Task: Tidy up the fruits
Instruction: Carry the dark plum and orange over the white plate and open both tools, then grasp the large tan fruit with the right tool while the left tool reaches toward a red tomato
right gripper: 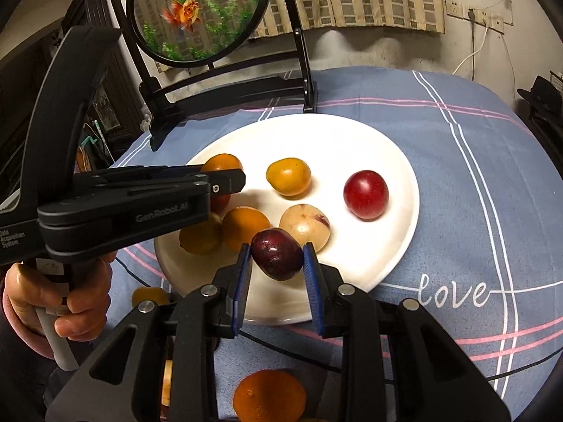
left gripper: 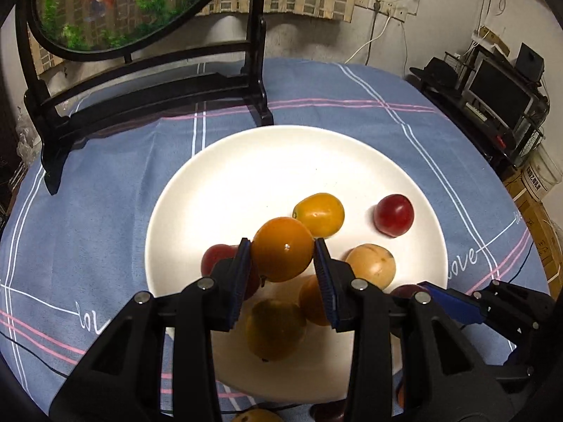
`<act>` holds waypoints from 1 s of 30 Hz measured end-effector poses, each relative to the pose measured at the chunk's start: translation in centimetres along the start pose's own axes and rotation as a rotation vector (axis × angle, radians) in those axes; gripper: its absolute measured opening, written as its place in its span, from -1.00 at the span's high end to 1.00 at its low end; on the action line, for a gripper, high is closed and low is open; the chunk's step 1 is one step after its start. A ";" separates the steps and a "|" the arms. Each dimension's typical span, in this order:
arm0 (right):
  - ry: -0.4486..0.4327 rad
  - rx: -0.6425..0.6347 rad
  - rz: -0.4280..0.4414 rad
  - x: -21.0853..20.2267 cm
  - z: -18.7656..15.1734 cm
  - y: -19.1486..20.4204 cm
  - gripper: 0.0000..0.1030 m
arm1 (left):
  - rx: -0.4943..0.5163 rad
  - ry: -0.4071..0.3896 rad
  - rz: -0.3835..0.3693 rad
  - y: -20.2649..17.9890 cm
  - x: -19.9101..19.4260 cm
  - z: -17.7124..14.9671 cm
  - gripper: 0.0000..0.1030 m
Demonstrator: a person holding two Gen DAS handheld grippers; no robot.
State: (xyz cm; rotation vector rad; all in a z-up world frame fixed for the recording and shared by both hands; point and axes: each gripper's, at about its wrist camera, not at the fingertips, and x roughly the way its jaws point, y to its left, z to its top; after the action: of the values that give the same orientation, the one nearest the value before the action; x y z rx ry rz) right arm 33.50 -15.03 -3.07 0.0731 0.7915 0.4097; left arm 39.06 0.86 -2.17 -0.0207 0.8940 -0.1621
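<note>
Blue plaid cloth [right gripper: 475, 183] covers the counter, with a white plate [right gripper: 397, 161] on it holding loose fruit. Left gripper [left gripper: 282, 250] – jaws pinching an orange fruit [left gripper: 281, 248] over the plate. Right gripper [right gripper: 277, 256] – jaws clamped on a dark plum [right gripper: 277, 255] above the near rim.

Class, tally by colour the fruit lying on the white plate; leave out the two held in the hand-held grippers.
Orange or yellow fruit: 3
Red fruit: 2
Pale tan fruit: 1
Total: 6
</note>
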 end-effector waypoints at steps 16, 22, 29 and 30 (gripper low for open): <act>-0.133 0.012 0.001 -6.6 -1.1 0.4 0.14 | -0.050 -0.224 0.104 0.6 -10.8 -4.1 -0.94; -0.152 0.003 -0.032 -8.4 -4.5 0.9 -0.04 | -0.112 -0.237 0.126 1.1 -13.2 -11.4 -0.95; -0.119 -0.025 -0.059 -8.9 -7.6 1.5 -0.19 | -0.202 -0.204 0.128 2.3 -13.2 -16.9 -0.95; -0.110 -0.029 -0.068 -8.9 -7.8 1.5 -0.19 | -0.209 -0.186 0.126 2.5 -13.1 -17.2 -0.95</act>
State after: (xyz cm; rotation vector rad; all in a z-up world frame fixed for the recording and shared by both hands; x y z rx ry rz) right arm 21.85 -17.74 -2.20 0.0415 0.6774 0.3491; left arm 17.95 6.09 -3.04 -0.1713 0.7206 0.0514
